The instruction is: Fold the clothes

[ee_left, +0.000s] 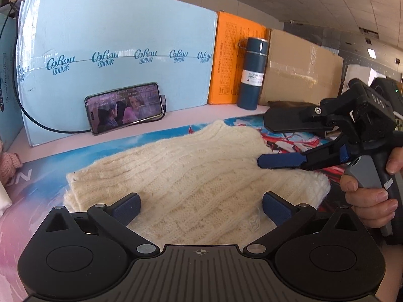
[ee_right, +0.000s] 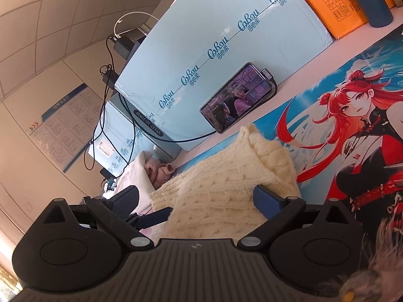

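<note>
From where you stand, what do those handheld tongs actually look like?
Both are matte black plastic. Each left tongs finger ends in a dark blue pad. Two round discs and a ribbed grey plate with a small crosshair mark sit behind. The right tongs have a grey trigger on a pistol handle.

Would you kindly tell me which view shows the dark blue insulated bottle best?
The left wrist view: the dark blue insulated bottle stands whole, cap to base, before the orange box. The right wrist view catches only its lower part.
</note>
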Action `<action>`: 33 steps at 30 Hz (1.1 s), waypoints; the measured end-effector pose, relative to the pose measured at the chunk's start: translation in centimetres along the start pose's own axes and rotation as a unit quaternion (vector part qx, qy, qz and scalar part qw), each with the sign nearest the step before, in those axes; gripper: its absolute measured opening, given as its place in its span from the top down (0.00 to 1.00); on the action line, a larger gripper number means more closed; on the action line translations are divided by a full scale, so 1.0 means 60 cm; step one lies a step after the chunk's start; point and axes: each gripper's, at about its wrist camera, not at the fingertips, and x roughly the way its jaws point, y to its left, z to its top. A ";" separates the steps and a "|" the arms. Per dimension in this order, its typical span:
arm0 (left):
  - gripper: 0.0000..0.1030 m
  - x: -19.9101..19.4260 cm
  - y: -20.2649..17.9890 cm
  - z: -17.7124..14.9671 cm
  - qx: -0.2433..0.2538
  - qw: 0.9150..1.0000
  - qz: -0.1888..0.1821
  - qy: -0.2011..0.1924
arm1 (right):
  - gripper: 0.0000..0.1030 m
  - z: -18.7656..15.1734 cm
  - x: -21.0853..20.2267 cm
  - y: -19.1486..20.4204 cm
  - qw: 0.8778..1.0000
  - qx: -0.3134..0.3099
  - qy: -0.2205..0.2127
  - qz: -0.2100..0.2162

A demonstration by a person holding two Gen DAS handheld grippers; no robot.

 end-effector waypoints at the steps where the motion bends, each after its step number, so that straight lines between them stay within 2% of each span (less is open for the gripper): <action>1: 0.00 -0.008 0.009 0.003 -0.017 1.000 0.006 -0.020 | 0.04 -0.001 -0.002 0.002 1.000 -0.003 -0.004 0.001; 3: 0.00 -0.024 0.028 0.009 -0.049 0.997 0.017 -0.061 | 0.03 -0.001 -0.009 0.008 1.000 -0.014 -0.017 0.001; 6: 0.00 -0.022 0.070 0.012 -0.121 0.988 0.073 -0.064 | 0.01 -0.002 -0.021 0.018 0.998 -0.040 -0.052 -0.008; 8: 0.00 -0.017 0.095 0.012 -0.167 0.979 0.099 -0.055 | 0.00 0.000 -0.023 0.015 0.997 -0.041 -0.059 -0.014; 12: 0.00 -0.017 0.125 0.009 -0.216 0.972 0.076 -0.057 | 0.00 0.005 -0.018 0.002 0.998 -0.024 -0.055 -0.029; 18: 0.00 -0.007 0.135 0.003 -0.228 0.969 0.084 -0.043 | 0.00 0.004 -0.042 0.005 0.996 -0.014 -0.073 -0.058; 21: 0.00 -0.003 0.136 0.001 -0.231 0.968 0.090 -0.035 | 0.00 0.000 -0.071 0.019 0.994 -0.011 -0.067 -0.090; 26: 0.00 0.006 0.133 -0.002 -0.223 0.971 0.088 -0.017 | 0.00 -0.011 -0.112 0.038 0.993 0.004 -0.017 -0.115; 31: 0.00 0.015 0.122 -0.004 -0.201 0.976 0.085 0.003 | 0.00 -0.017 -0.126 0.016 0.986 0.108 0.061 -0.109; 33: 0.00 0.016 0.119 -0.004 -0.195 0.978 0.078 0.006 | 0.00 -0.026 -0.126 0.012 0.984 0.132 0.075 -0.095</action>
